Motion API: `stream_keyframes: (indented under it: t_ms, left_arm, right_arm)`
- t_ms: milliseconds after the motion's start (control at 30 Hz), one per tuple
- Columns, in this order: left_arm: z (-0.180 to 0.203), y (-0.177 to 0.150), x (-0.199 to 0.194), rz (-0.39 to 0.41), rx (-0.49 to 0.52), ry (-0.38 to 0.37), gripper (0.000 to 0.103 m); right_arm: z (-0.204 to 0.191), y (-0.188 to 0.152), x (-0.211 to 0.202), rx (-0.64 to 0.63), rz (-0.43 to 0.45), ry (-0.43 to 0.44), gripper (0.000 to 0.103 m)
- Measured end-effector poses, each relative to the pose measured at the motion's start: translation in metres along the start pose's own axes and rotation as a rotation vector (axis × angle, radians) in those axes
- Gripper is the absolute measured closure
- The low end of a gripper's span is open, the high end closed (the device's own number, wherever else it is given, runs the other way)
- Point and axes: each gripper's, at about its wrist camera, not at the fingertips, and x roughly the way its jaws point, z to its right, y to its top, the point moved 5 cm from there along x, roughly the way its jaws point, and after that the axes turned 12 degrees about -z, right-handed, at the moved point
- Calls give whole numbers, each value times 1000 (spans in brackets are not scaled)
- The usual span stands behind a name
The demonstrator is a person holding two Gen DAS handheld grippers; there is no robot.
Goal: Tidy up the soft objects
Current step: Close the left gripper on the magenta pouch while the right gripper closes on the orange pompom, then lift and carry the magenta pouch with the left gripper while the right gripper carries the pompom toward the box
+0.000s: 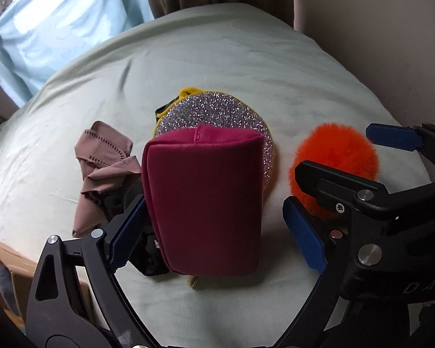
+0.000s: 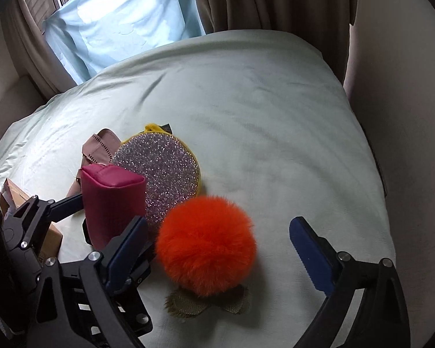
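A magenta pouch [image 1: 203, 200] stands upright on the pale green bed, between the open blue pads of my left gripper [image 1: 214, 232]; the left pad is close beside it, contact unclear. It leans over a round glitter purse [image 1: 211, 113] with yellow trim. A fluffy orange pom-pom [image 2: 206, 243] lies between the wide-open pads of my right gripper [image 2: 217, 255], touching neither. The pom-pom also shows in the left wrist view [image 1: 336, 150], as do the pouch [image 2: 113, 203] and purse [image 2: 162, 168] in the right wrist view.
A crumpled mauve garment [image 1: 104, 168] lies left of the pouch, with a dark item [image 1: 148, 258] beside it. A small olive fabric piece [image 2: 208, 301] lies under the pom-pom. A cardboard box [image 1: 11, 266] stands off the bed's left edge. Curtains hang behind the bed [image 2: 275, 116].
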Motion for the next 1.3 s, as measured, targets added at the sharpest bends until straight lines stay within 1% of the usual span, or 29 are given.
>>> stream_keyframes:
  t_ms: [33,67,100,167,233,300,333,400,433,500,567,633,900,1133,1300]
  left_arm:
    - [-1,-1,3,-8,-2,5,18]
    - [-1,-1,6,-14,-2,10,22]
    - [-2,-1,9,-20,-3,11,23]
    - [-3,-1,12,-27,-6,14,31]
    - [-6,-1,14,-29,-3,9,33]
    - [-7,0,15,-26,3,5,36]
    - [-7,-1,15,-24,7,6,39]
    - [-8,-2,14,-23,14,5,44]
    - [-9,-3,13,-24,13,-2,47]
    - [-12,-3,12,-31,7,-20,51]
    - [-14,-6,9,-36,3,-37,56]
    - [-16,-7,7,-41,0,-53,58]
    - [-16,-8,-8,-36,1,-87,60]
    - [-17,2,-45,14,7,-100,60]
    - [-21,12,-83,59,-5,-114,60]
  right_arm:
    - [0,-2,5,2,-14,14,18]
    - [0,-3,11,5,-31,28,27]
    - [1,-5,16,11,-44,40,30]
    - [2,-6,20,26,-52,52,31]
    - [2,-8,24,34,-58,63,37]
    - [2,-8,27,39,-66,70,44]
    - [1,-9,28,41,-71,73,46]
    - [-1,-9,31,38,-79,75,56]
    - [-1,-10,31,37,-80,76,57]
    - [-2,-10,31,32,-75,76,66]
    - [-5,-10,30,29,-65,72,66]
    - [-6,-8,27,25,-52,71,67]
    - [-7,-4,7,34,-16,61,68]
    - [-9,0,-29,44,27,31,68]
    - [-15,5,-66,42,66,7,68]
